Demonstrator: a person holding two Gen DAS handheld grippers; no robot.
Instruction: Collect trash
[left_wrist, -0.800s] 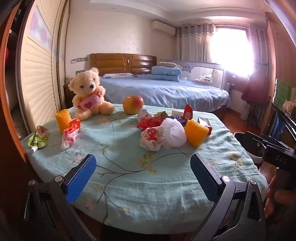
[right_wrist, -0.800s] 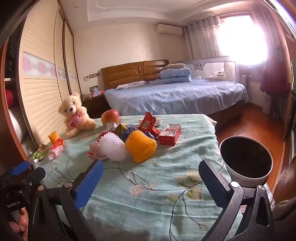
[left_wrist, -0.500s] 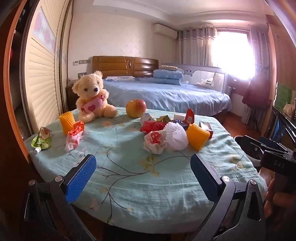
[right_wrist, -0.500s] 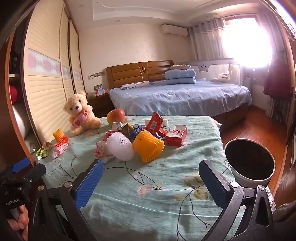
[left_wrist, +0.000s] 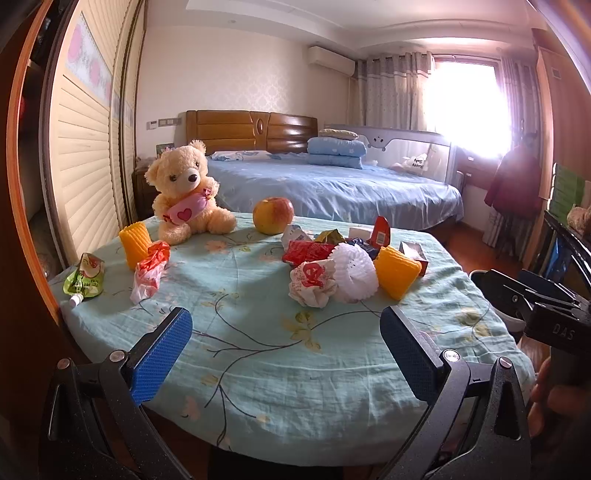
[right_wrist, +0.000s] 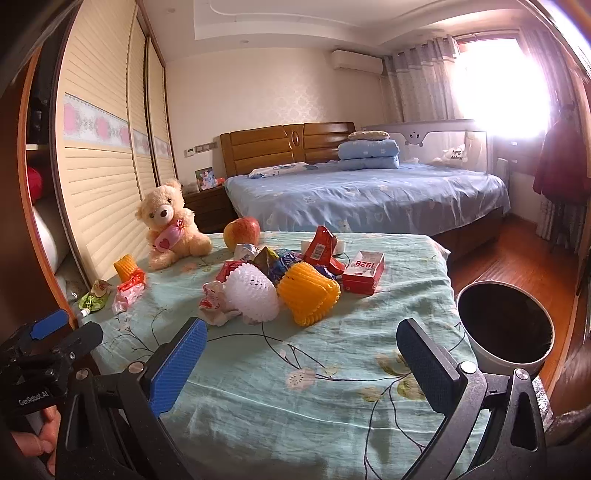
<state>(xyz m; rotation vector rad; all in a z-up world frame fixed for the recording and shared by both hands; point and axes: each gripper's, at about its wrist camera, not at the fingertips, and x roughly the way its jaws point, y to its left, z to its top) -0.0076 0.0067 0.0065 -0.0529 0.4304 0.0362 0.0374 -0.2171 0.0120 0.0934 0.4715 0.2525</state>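
A: Where does the trash lie from the left gripper (left_wrist: 284, 350)?

B: Ahead of it, on the table (left_wrist: 258, 354) with the flowered cloth. The fingers are spread wide with nothing between them. The main trash pile (left_wrist: 351, 266) sits past the tips, toward the far right of the table: a white foam net (left_wrist: 354, 273), a yellow foam net (left_wrist: 397, 271) touching it, and a crumpled wrapper (left_wrist: 312, 282) in front.

A: And near the teddy bear (left_wrist: 186, 192)?

B: Just in front of the bear stand another yellow net (left_wrist: 133, 242), a red-and-white wrapper (left_wrist: 149, 273) and a green pouch (left_wrist: 84, 278). An apple (left_wrist: 273, 215) sits beside the bear.

A: The right gripper (right_wrist: 301, 367)?

B: Also spread and holding nothing. The same pile (right_wrist: 280, 280) lies beyond its tips, and the bin (right_wrist: 504, 328) stands just off the table's right edge, beside the right finger
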